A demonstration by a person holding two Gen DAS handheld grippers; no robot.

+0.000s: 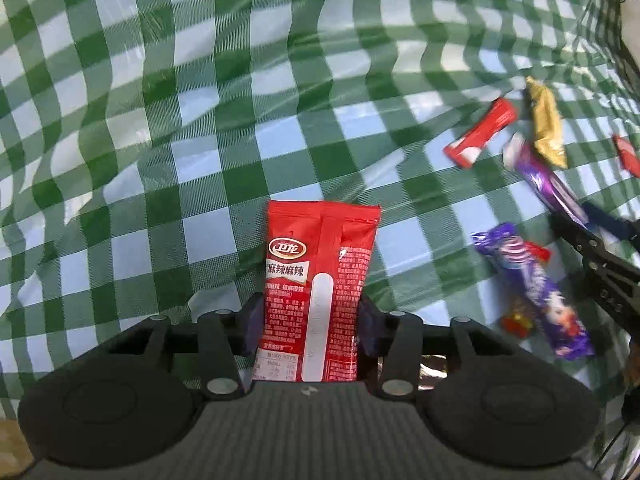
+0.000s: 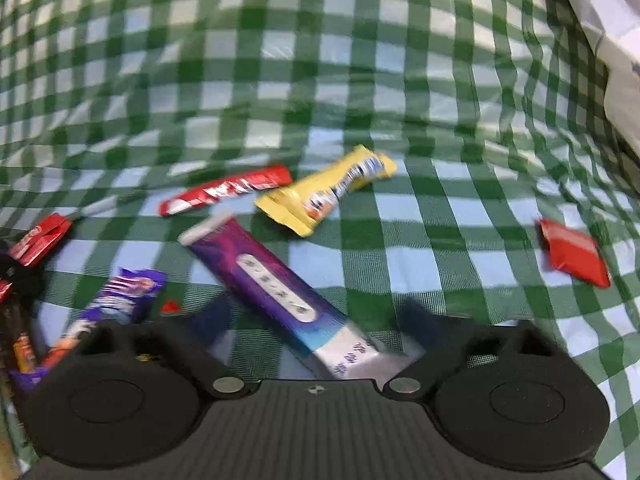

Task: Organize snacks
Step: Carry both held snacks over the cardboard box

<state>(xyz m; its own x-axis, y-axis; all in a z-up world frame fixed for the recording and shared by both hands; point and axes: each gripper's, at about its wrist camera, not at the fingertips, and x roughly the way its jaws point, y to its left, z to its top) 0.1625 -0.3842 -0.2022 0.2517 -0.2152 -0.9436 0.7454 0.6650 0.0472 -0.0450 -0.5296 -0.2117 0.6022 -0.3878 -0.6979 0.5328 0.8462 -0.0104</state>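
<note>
My left gripper (image 1: 308, 320) is shut on a red spicy-snack packet (image 1: 320, 280) and holds it upright above the green checked cloth (image 1: 200, 120). My right gripper (image 2: 316, 320) stands wide open around a long purple packet (image 2: 264, 280) that lies slanted between its fingers; the view is blurred and I cannot tell whether the fingers touch it. That packet (image 1: 548, 184) and the right gripper's finger (image 1: 592, 256) also show at the right of the left wrist view.
Loose snacks lie on the cloth: a red bar (image 2: 224, 194), a yellow packet (image 2: 324, 196), a purple chocolate bar (image 2: 116, 304), a small red packet (image 2: 572, 254) at right and a red wafer (image 2: 38, 240) at left. A white bag (image 2: 612, 40) lies at far right.
</note>
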